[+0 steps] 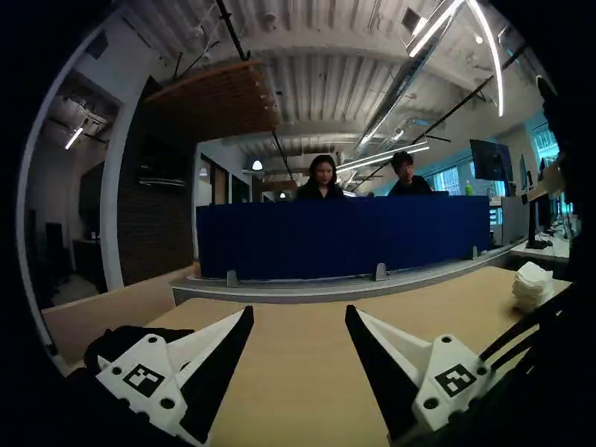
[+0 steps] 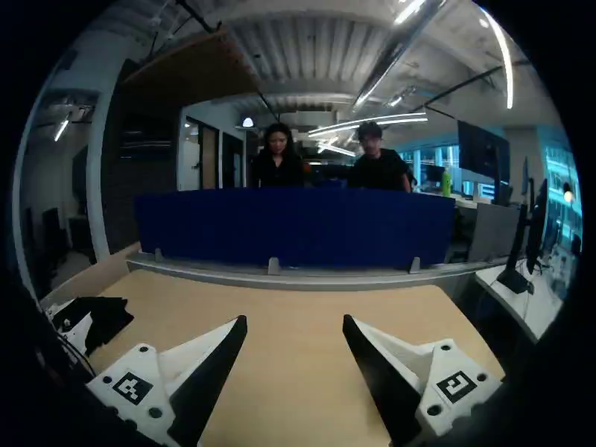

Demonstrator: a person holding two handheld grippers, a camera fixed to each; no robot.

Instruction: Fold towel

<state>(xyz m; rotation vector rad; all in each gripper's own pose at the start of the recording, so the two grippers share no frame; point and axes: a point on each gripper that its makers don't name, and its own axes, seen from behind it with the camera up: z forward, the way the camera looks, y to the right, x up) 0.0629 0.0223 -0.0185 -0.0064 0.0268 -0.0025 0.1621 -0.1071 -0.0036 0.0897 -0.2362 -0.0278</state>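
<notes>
White towel (image 1: 533, 285), bunched in heap, near right edge of table (image 1: 298, 365).

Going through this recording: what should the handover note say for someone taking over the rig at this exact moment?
Left gripper: jaws open, empty, pointing across the wooden table.
Right gripper: jaws open, empty, over the same table.
Towel: a white bunched cloth, probably the towel, lies near the table's right edge in the left gripper view, not grasped.
Done: no fold visible.
Left: reach the cloth, spread it flat, fold it.
</notes>
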